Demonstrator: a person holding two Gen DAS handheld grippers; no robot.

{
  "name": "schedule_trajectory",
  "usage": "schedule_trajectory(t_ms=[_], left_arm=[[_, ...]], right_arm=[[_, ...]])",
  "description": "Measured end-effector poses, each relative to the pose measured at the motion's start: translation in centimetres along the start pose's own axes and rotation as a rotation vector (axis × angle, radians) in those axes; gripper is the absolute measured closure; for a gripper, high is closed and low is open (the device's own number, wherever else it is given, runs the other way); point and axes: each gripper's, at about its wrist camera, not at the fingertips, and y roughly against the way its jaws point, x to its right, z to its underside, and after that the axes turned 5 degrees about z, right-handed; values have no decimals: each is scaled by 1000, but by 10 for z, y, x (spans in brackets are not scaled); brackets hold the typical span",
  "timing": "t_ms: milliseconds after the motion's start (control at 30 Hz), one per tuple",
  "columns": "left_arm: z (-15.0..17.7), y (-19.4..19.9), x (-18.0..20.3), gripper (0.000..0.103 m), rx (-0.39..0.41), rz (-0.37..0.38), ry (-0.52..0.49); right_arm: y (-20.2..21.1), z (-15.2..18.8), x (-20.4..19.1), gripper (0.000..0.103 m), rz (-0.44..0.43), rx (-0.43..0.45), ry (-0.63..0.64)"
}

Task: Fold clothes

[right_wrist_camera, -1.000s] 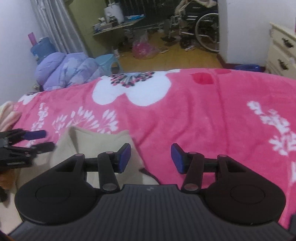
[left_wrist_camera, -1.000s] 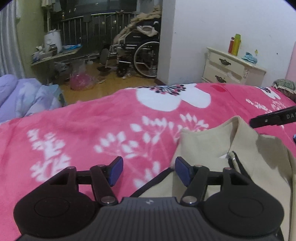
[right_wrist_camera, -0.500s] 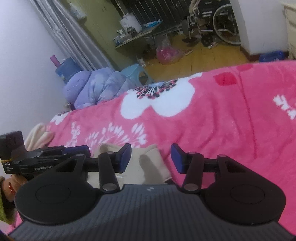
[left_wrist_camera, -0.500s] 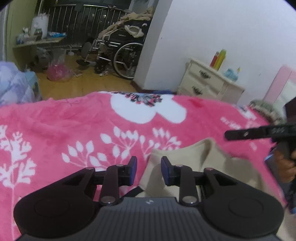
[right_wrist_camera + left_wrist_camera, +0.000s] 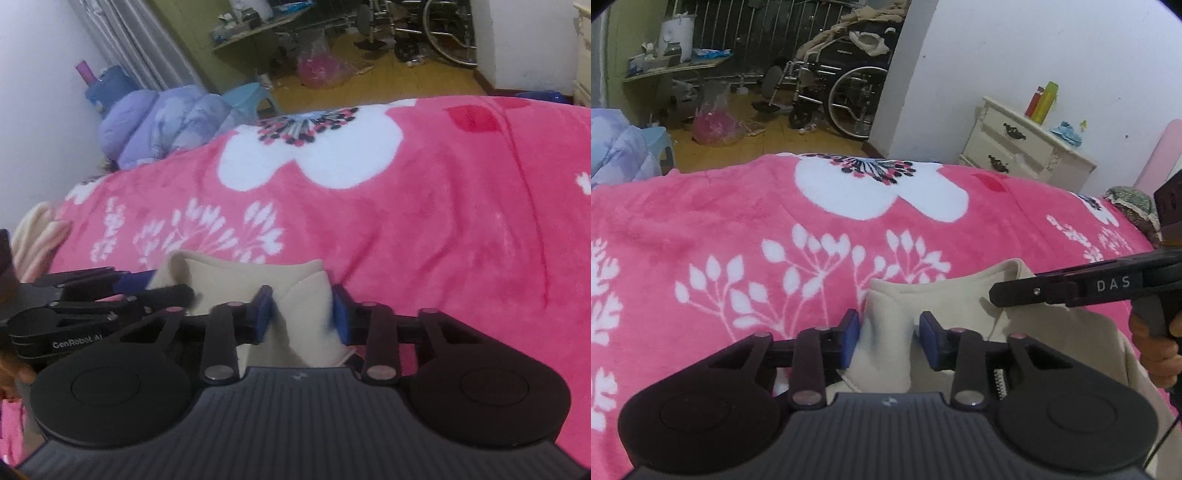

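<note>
Left-wrist view: both my tongs, left gripper (image 5: 889,339) and right gripper (image 5: 302,314), stand released astride the beige fleece garment (image 5: 960,306) at six o'clock; folding barely begun, I judge.

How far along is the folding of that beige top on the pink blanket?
Early. Done: the beige top lies on the pink blanket. In hand: the left gripper and right gripper each straddle a bunched fold at its far edge, jaws open, not clamped. Left: gripping and every fold; no finished fold shows.
</note>
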Motion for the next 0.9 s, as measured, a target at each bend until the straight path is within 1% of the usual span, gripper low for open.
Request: schedule_trajectory(t_ms=[33, 67, 100, 167, 267, 433, 600, 767, 900], left_arm=[[0, -1, 0, 79, 0, -8, 6], [0, -1, 1, 83, 1, -17, 8], [0, -1, 2, 83, 2, -27, 7], [0, -1, 4, 90, 6, -46, 4], [2, 5, 6, 94, 27, -57, 12], [-1, 23, 8, 95, 75, -40, 51], [-2, 46, 11, 95, 108, 0, 84], [-1, 75, 21, 95, 131, 27, 71], [2, 104, 31, 95, 148, 60, 61]], right_arm=[[1, 0, -2, 80, 10, 1, 8], [1, 1, -4, 83, 20, 2, 16], [3, 1, -7, 87, 28, 7, 24], [7, 3, -10, 91, 36, 17, 21], [13, 5, -7, 94, 33, 46, -1], [32, 8, -11, 95, 21, 93, -36], [56, 11, -19, 95, 5, 135, -46], [83, 16, -27, 95, -10, 170, -50], [107, 21, -43, 95, -18, 193, -43]])
